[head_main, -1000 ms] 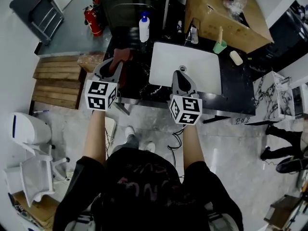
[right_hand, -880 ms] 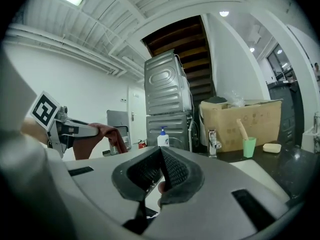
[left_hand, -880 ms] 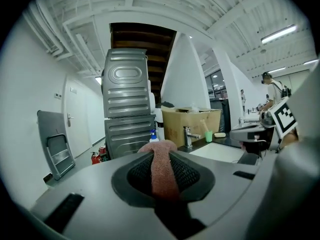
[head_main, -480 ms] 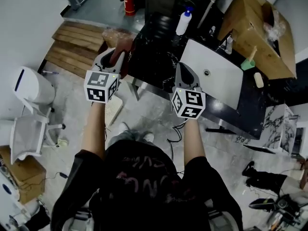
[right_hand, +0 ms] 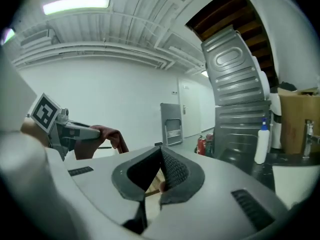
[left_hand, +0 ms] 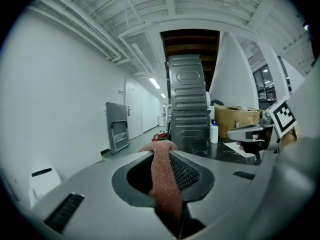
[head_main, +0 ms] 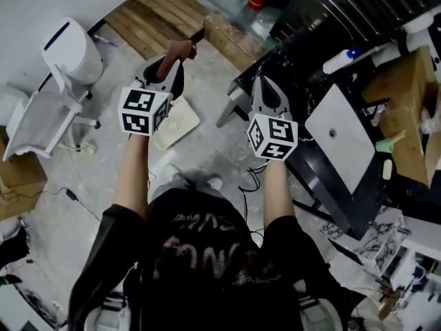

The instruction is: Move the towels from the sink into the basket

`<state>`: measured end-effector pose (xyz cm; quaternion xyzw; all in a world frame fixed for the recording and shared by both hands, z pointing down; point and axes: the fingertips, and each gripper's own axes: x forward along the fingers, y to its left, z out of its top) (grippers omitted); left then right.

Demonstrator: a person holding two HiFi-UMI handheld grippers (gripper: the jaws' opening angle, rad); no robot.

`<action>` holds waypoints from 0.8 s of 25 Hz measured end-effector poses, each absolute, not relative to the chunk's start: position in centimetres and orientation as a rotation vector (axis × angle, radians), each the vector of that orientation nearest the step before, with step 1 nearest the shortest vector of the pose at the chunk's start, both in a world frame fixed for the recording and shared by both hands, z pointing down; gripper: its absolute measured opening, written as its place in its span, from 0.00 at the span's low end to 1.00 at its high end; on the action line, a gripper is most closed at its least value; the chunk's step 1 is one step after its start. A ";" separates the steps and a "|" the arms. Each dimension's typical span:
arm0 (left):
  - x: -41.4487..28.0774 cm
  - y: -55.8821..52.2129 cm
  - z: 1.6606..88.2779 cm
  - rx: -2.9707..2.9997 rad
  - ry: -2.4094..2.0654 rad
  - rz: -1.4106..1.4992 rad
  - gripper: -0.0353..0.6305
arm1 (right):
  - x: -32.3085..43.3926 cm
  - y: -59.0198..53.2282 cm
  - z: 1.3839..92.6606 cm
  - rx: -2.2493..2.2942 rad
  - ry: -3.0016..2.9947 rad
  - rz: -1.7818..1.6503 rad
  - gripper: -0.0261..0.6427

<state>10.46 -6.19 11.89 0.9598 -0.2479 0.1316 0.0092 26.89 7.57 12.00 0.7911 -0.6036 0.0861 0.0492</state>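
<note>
Left fingers (left_hand: 186, 173) pinch the towel (left_hand: 162, 184) (out over the floor (head_main: 96, 185), well clear of the sink (head_main: 351, 150)) and right fingers (right_hand: 172, 171) sit pressed together, empty; best hold that pinch firm until over the basket

Rust-red towel (left_hand: 162, 179) in left tool (head_main: 170, 66)

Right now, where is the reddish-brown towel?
In the head view it's upper left: the towel is clamped in the left gripper, over the floor, left of the black counter.
</note>
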 end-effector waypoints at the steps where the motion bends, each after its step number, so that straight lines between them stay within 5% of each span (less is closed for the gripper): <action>1: 8.4 -7.3 12.2 2.977 -0.807 0.409 0.18 | 25.2 6.0 12.1 2.387 -1.866 0.265 0.06; 11: -8.9 -14.6 16.3 2.766 -1.103 0.419 0.18 | 11.0 -6.7 13.8 2.123 -2.137 0.262 0.06; 20: -12.8 -16.8 22.6 2.611 -1.249 0.479 0.18 | 8.8 -13.8 20.0 1.917 -2.227 0.307 0.06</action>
